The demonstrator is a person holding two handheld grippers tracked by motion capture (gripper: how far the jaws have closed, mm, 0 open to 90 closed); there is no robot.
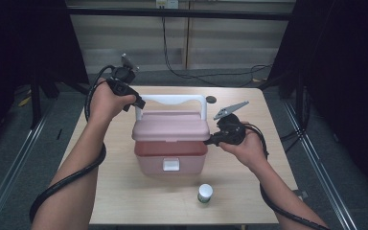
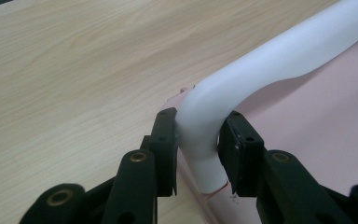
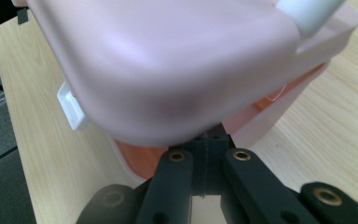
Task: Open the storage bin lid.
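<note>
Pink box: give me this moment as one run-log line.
left gripper shut on white handle | right gripper shut, tips under lid edge | pink box lid lifted | white bottle on table

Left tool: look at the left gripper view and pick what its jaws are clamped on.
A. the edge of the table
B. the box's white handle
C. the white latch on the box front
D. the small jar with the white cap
B: in the left gripper view the left tool has both jaws pressed against the lower end of the white handle, where it meets the pink box.
</note>
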